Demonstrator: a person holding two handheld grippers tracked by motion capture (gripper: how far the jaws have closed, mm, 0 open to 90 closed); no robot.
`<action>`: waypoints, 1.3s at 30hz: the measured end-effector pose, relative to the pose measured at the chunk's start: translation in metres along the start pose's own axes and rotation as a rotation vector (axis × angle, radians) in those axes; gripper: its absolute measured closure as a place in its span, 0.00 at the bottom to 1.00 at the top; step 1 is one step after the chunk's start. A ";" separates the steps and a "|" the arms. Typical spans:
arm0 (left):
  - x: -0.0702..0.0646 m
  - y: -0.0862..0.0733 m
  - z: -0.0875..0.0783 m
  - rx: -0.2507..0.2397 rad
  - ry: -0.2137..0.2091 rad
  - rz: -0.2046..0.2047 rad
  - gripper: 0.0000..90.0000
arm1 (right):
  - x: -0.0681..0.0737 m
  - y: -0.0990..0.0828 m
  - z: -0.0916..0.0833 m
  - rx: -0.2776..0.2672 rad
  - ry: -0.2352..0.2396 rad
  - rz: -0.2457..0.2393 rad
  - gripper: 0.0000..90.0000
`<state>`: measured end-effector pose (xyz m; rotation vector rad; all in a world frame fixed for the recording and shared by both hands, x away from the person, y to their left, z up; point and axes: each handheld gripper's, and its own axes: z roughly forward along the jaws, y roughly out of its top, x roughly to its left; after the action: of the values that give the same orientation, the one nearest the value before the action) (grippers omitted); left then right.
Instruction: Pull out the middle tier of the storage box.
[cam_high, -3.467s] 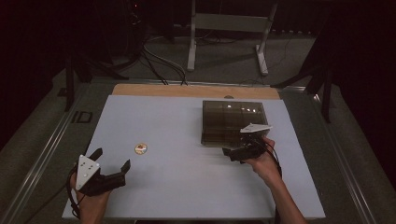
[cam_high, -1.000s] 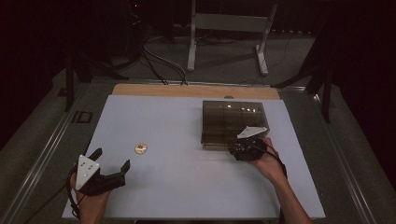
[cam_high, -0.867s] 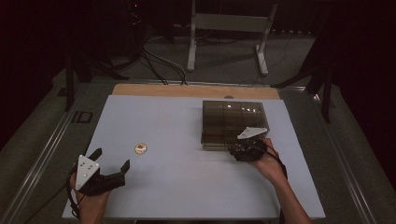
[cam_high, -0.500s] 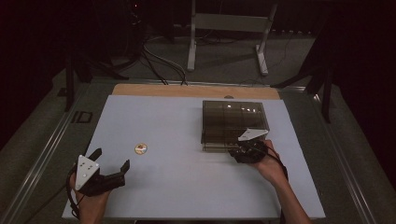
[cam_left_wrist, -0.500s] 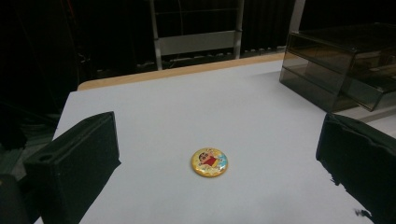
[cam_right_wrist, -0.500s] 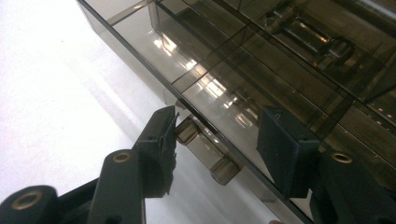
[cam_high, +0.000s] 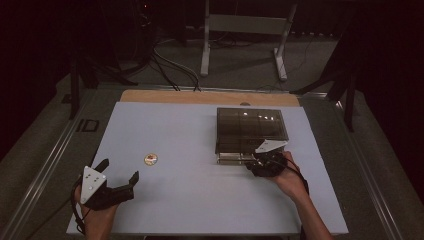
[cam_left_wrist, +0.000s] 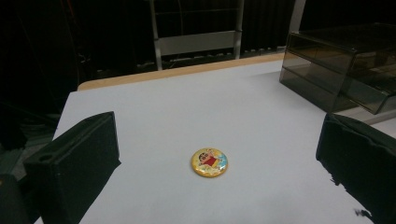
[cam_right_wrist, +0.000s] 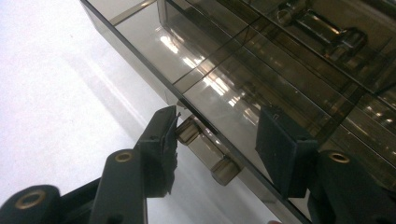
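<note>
- The right gripper (cam_high: 256, 166) is parked right at the near edge of the smoky drawer box (cam_high: 250, 129), on the right half of the white table (cam_high: 200, 200).
- From the right gripper view, its jaws are about half open around the drawer handle (cam_right_wrist: 208, 150), a little clear bar sticking out of the front of the bottom drawer. The left pad looks like it's just touching one end of the handle, while the other pad sits off to the side, up against the drawer front, so it's not clamped on anything.
- The left gripper (cam_high: 117, 175) hangs over the near left corner of the table, jaws wide open, holding nothing.
- A little round cartoon badge (cam_left_wrist: 209, 162) lies flat on the table just ahead of the left gripper's open jaws, well apart from the box.
- Nothing sits between the right gripper and the handle.
</note>
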<state>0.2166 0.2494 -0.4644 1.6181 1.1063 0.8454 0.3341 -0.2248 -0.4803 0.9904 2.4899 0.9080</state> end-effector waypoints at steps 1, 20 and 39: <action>0.000 0.000 0.000 0.000 0.000 0.000 0.01 | 0.000 0.000 0.000 0.000 0.002 -0.001 0.54; 0.000 0.000 0.001 0.002 0.000 0.002 0.01 | 0.005 -0.006 -0.004 -0.005 0.023 -0.001 0.55; 0.000 0.000 0.001 0.002 -0.001 0.001 0.01 | 0.009 -0.011 -0.007 -0.005 0.041 0.005 0.57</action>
<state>0.2171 0.2489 -0.4647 1.6210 1.1062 0.8449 0.3184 -0.2277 -0.4829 0.9866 2.5184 0.9454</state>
